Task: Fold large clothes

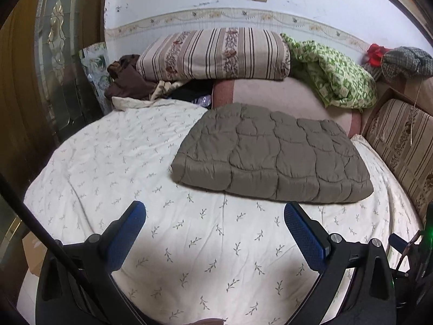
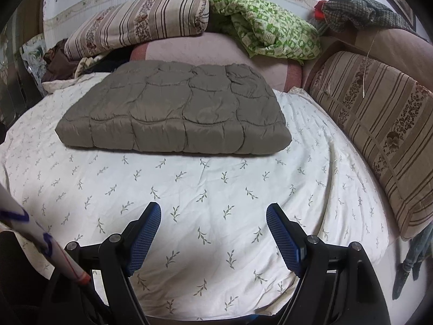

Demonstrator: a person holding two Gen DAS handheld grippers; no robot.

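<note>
A grey-brown quilted padded garment (image 1: 273,151) lies folded into a flat rectangle on the cream leaf-print bed sheet (image 1: 121,162). It also shows in the right wrist view (image 2: 176,113), on the same sheet (image 2: 216,195). My left gripper (image 1: 215,211) is open and empty, hovering over the sheet just short of the garment's near edge. My right gripper (image 2: 213,212) is open and empty too, farther back from the garment's near edge. Neither touches the garment.
A striped folded quilt (image 1: 213,54), a green patterned blanket (image 1: 335,73) and a pink pillow (image 1: 284,94) lie behind the garment. Dark brown clothes (image 1: 127,81) are piled at back left. A striped cushion (image 2: 379,124) lines the right side. A door (image 1: 40,67) stands left.
</note>
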